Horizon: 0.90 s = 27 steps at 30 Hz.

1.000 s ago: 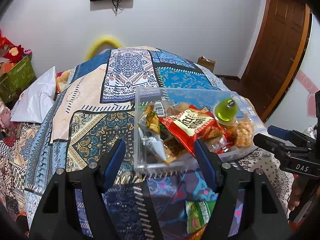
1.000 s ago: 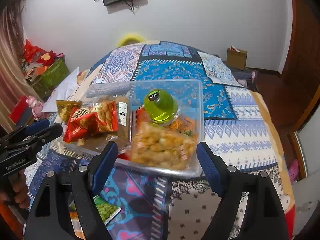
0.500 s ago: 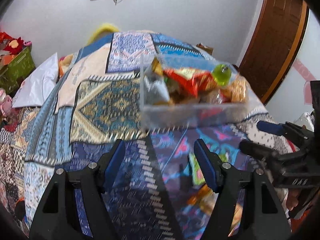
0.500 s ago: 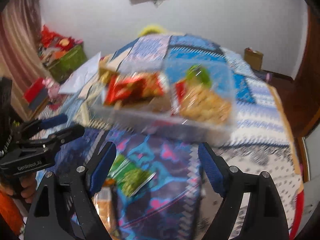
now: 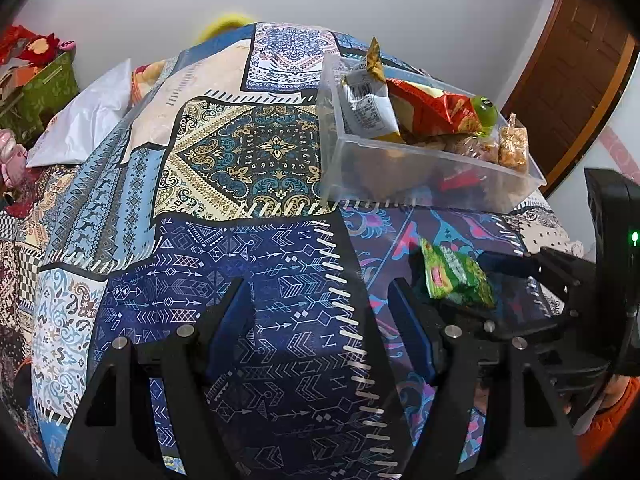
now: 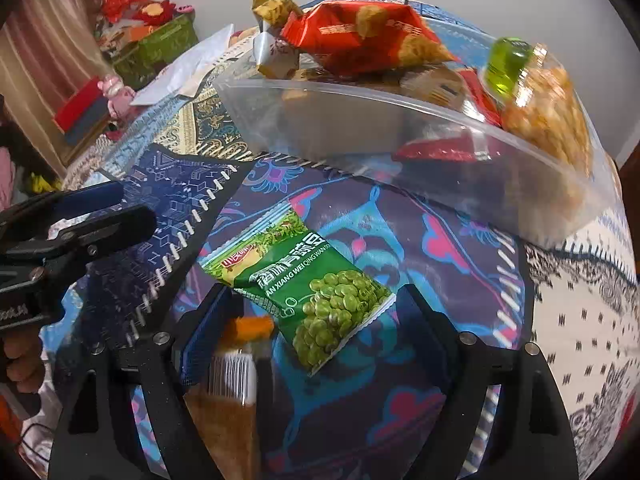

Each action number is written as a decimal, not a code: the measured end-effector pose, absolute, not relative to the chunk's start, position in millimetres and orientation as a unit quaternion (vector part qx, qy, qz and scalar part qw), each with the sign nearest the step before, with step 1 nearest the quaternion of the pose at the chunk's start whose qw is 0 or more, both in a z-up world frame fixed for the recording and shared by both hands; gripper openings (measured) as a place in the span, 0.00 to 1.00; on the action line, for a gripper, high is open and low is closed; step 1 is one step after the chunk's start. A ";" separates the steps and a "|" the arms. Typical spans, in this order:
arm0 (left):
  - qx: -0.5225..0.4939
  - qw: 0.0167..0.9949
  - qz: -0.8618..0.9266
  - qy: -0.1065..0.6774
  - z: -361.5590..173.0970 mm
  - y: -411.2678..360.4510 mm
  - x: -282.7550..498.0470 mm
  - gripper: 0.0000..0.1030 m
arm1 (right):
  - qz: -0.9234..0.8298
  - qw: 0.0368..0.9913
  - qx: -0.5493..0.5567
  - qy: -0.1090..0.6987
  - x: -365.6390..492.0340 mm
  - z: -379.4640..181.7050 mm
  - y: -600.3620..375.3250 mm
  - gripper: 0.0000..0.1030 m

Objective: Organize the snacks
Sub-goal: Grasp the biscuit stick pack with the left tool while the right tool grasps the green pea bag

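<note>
Patchwork bedspread in blues, creams and purples covers the bed, with a white wall and a brown door behind. On it stands a clear bin heaped with snacks: a red bag, a gold-and-white packet, a green jelly cup and a bag of orange pieces.

Nearer than the bin, a green pea packet lies flat on the purple patch, apart from the bin. Just beside it, nearer the camera, lies a brown packet with a barcode and an orange strip.

The right gripper hangs low over these 2 packets, jaws spread wide. Its jaws have just been closing a little, yet the pads press on nothing; the pea packet's lower end and the brown packet lie between the fingers.

The left gripper hangs over the dark blue arrow patch, jaws wide and empty, with only cloth between them. In the left view the pea packet lies just right of its right finger.
</note>
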<state>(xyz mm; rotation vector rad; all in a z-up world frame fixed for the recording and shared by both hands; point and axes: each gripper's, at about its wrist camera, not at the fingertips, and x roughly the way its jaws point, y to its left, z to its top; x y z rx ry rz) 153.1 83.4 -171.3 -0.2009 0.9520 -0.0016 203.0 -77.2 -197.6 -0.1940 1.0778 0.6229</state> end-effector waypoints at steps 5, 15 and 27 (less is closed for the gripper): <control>-0.104 0.882 -0.010 0.459 -170.7 79.0 151.4 0.68 | 0.288 0.815 -0.085 0.496 210.8 -191.7 -77.8 0.44; -0.102 0.880 -0.051 0.462 -157.1 36.4 135.4 0.69 | 0.267 0.841 -0.074 0.466 186.3 -171.0 -114.9 0.25; -0.082 0.858 -0.080 0.501 -171.9 -23.0 115.1 0.69 | 0.254 0.844 -0.073 0.466 142.7 -166.9 -158.0 0.27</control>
